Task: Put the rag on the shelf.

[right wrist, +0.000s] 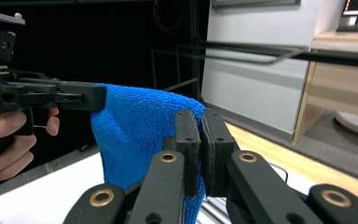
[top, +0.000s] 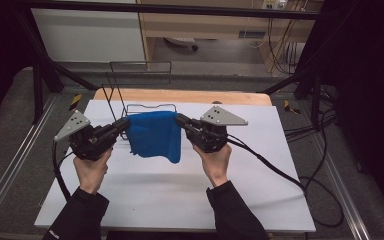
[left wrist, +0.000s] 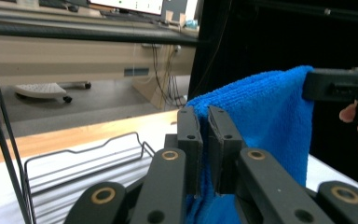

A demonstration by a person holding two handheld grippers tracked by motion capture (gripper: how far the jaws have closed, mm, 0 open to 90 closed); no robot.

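Two grippers hold one blue microfibre cloth above the white table top [top: 180, 200], which lies on a wooden table [top: 180, 96]. Behind the cloth stands a black wire rack [top: 139, 80] near the table's far edge. The blue microfibre cloth [top: 154, 135] hangs stretched between the hands, its lower edge off the surface. At its left top corner the left gripper [top: 122, 124] is clamped tight on the fabric; the right gripper [top: 180, 120] pinches the opposite corner just as narrowly.
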